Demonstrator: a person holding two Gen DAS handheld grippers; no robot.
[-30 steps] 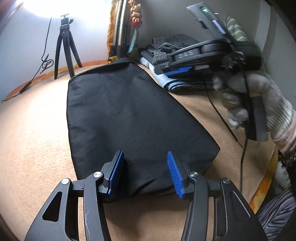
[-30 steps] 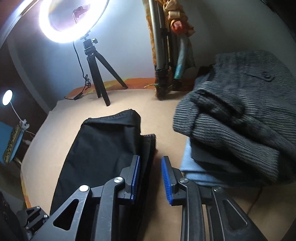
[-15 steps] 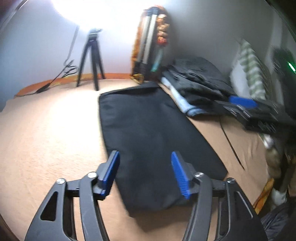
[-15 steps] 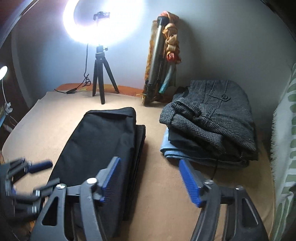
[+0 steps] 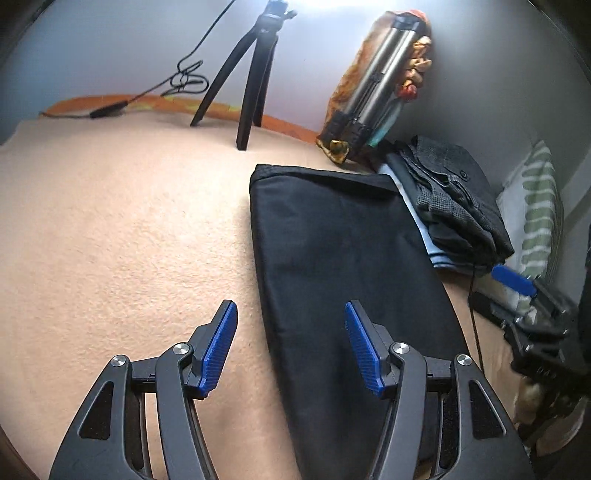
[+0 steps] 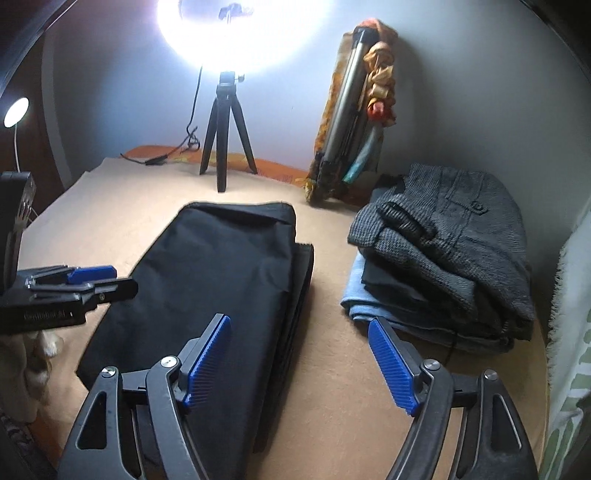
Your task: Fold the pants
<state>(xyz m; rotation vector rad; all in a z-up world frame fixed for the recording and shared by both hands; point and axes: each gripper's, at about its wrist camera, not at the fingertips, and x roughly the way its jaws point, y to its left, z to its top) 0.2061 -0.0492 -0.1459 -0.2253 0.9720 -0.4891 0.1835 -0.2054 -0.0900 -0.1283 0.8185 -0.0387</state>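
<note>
Hovering low over the tan blanket (image 5: pixel 110 229), the left gripper (image 5: pixel 291 343) has its blue pads apart with nothing between them; its right pad sits above the near left edge of the black pants (image 5: pixel 340 258), its left pad above bare blanket. The right gripper (image 6: pixel 299 362) is spread wide and holds nothing; its left pad hangs over the pants' right side, its right pad over open blanket. In the right wrist view the pants (image 6: pixel 221 280) lie folded into a long flat rectangle running away from the cameras, layered edges showing along their right side. Just right of them, apart by a strip of blanket, a stack of folded clothes (image 6: pixel 443 258) has a grey checked garment on top and light blue denim at the bottom. A striped green-and-white cloth (image 5: pixel 535 221) stands at the far right. Farther back a bundled tripod wrapped in orange fabric (image 6: pixel 354 122) leans against the wall. A small black tripod (image 6: pixel 225 136) stands on the blanket's far edge, carrying a glaring ring light (image 6: pixel 243 29).
</note>
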